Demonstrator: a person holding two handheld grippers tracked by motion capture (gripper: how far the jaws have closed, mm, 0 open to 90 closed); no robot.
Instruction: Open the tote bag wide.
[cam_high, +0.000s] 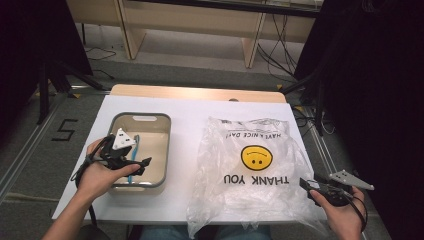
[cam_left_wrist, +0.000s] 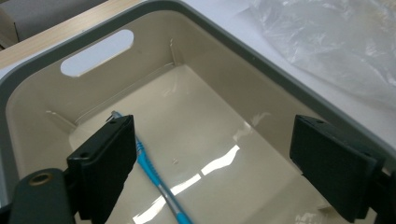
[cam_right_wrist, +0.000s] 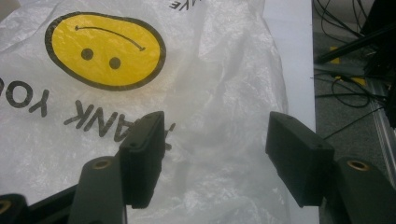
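Observation:
A grey-rimmed beige tub (cam_high: 167, 145) stands at the table's left, with a blue toothbrush (cam_high: 131, 165) lying in it. My left gripper (cam_high: 141, 165) hovers over the tub's near left part, jaws open; in the left gripper view the toothbrush (cam_left_wrist: 154, 170) lies on the tub floor (cam_left_wrist: 219, 140) beside the left jaw, untouched. A clear plastic bag (cam_high: 250, 165) printed with a yellow smiley and "THANK YOU" lies flat at the right. My right gripper (cam_high: 306, 186) stands open at the bag's near right edge, the bag (cam_right_wrist: 219, 93) under its jaws, nothing between them.
The white table top (cam_high: 187, 107) runs to a wooden strip at the far edge. The bag overhangs the near table edge. Cables and dark stands sit on the floor at the right and left, with a wooden bench beyond.

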